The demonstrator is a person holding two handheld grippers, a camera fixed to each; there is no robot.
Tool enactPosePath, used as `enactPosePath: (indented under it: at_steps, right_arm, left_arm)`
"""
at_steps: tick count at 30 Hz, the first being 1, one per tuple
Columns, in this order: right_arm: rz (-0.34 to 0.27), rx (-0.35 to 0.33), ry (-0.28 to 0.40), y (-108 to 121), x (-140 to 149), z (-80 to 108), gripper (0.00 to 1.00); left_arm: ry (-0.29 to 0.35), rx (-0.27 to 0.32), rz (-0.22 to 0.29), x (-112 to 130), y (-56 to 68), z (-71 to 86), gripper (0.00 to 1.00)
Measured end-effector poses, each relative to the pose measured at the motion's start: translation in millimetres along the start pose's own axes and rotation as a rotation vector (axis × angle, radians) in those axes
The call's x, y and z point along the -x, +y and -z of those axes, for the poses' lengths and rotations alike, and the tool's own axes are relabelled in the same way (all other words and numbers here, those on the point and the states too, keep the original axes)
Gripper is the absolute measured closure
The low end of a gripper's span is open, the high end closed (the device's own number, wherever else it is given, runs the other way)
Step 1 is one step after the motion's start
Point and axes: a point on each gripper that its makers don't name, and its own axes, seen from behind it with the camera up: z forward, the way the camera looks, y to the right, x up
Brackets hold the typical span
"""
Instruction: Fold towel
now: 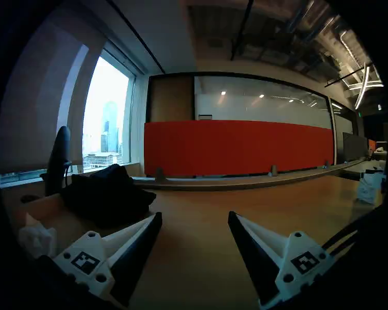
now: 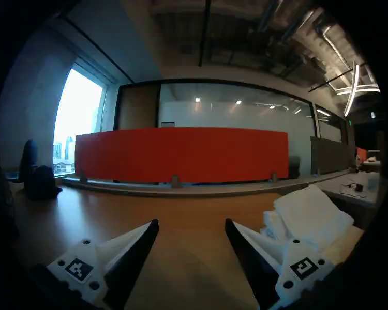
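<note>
The left gripper (image 1: 194, 214) hangs low over the wooden table (image 1: 204, 248) with its jaws spread wide and nothing between them. Just past its left finger a heap of dark cloth (image 1: 108, 194) lies on the table, and nearer the corner sits a crumpled white cloth (image 1: 36, 240). Behind the heap stand a dark chair (image 1: 59, 155) and a bright window (image 1: 106, 124). The right gripper (image 2: 191, 222) also stands wide open and empty above the same bare wood. A stack of folded white towels (image 2: 310, 214) rests on the table just beyond its right finger, apart from both fingers. A long red panel (image 2: 183, 155) runs along the far edge of the table.
</note>
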Motion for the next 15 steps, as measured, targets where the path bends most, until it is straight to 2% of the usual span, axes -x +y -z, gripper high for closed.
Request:
enactPosePath:
  at_steps: [15]
  right_arm:
    - [0.0,0.0,0.0,0.1,0.2,0.0,0.0]
  left_arm:
    - [-0.001,0.0,0.0,-1.6,-0.6,0.4,0.06]
